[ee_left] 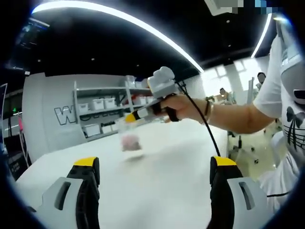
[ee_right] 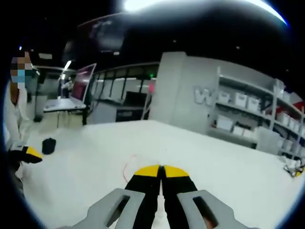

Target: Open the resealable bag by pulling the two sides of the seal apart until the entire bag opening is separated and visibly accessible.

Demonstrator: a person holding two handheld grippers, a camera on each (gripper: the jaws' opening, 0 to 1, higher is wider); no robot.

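Observation:
A clear resealable bag with something pink inside hangs blurred above the white table in the left gripper view. A person's hand holds my right gripper there, shut on the bag's top edge. In the foreground, my left gripper stands wide open with nothing between its yellow-tipped jaws, short of the bag. In the right gripper view, the right gripper has its jaws pressed together. A thin pinkish edge of the bag shows just left of them. A yellow finger tip of the left gripper enters at the left edge.
Grey shelves with white bins stand behind the table against a grey wall. A person in a white shirt is at the right. A small dark shape sits near the table's left edge. A desk with a monitor is further back.

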